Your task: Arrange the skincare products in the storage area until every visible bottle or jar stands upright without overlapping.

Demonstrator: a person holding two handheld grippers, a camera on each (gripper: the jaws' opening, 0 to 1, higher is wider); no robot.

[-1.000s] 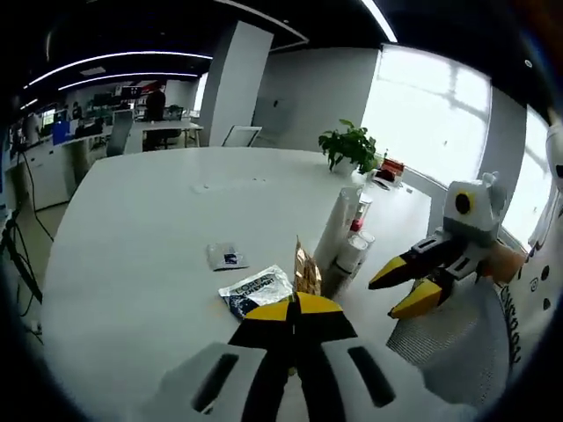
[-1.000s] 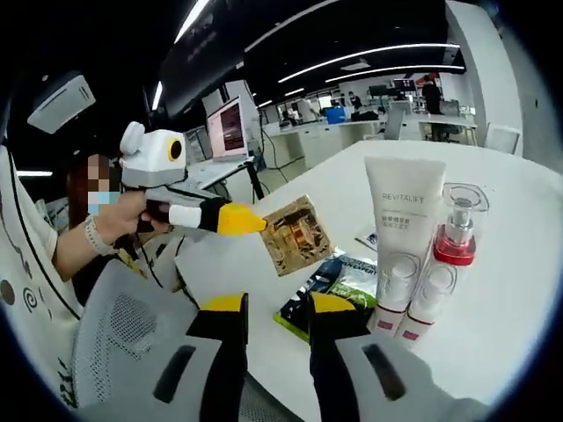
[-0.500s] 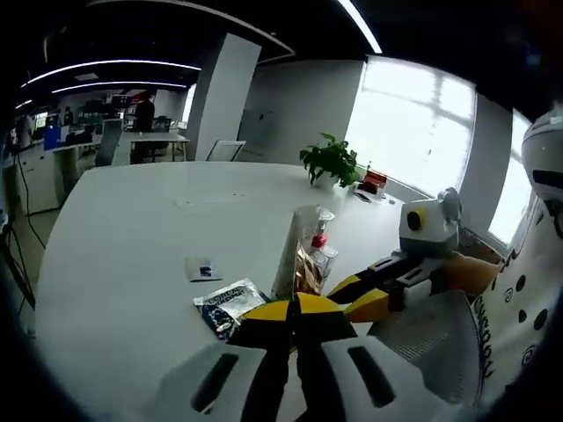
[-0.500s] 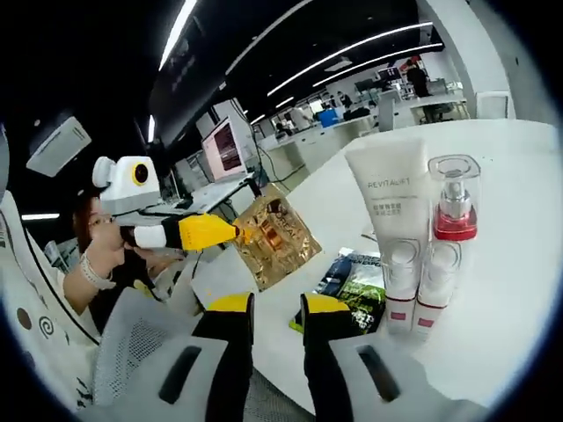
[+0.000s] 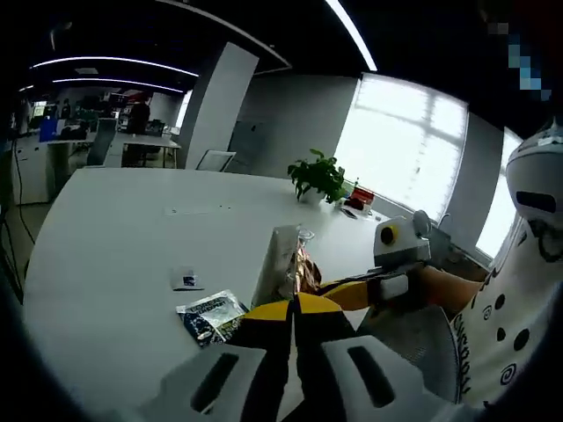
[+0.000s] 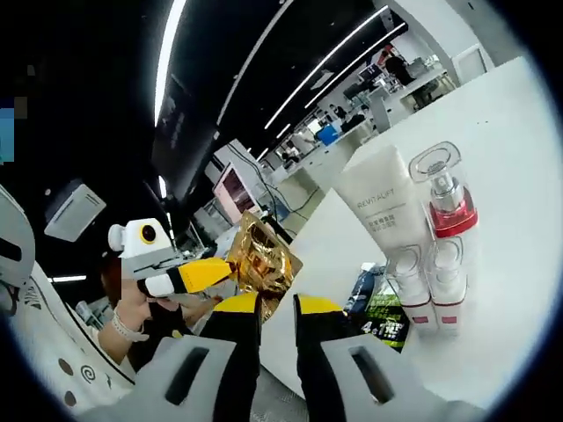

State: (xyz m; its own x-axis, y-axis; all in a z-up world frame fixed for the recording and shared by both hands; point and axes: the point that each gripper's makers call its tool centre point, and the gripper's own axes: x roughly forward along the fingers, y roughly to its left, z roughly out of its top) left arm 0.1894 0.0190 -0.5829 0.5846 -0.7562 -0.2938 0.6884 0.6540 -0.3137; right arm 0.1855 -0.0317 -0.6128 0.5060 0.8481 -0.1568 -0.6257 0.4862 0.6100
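We see the gold sachet [image 6: 260, 257] held up off the desk, pinched at its edge by the yellow tips of the left hand-held gripper [image 6: 230, 264], whose jaws are clamped together on it. In the left gripper view the same sachet [image 5: 304, 268] rises just above that gripper's own closed tips [image 5: 293, 308]. The right hand-held gripper [image 6: 276, 305] sits just below the sachet with its jaws nearly together and only a narrow gap between them, gripping nothing that we can see; in the left gripper view it [image 5: 339, 294] comes in from the right, tips next to the sachet.

Beyond the sachet, a white tube [image 6: 380, 207] stands upright on its cap on the white desk [image 6: 519, 211]. Just beside it stands a pump bottle [image 6: 447, 204] with a red collar and a clear cap. Two small white bottles [image 6: 428, 281] with red bases stand in front of those, close together. A dark green and black packet [image 6: 380, 308] lies flat on the desk beside the small bottles. In the left gripper view the tube [image 5: 275, 262] stands near the sachet, the packet [image 5: 209, 314] lies to the left of it, and a small flat sachet [image 5: 186, 280] lies further out on the desk [image 5: 114, 237]. A potted plant [image 5: 318, 176] stands at the desk's far edge by the window.
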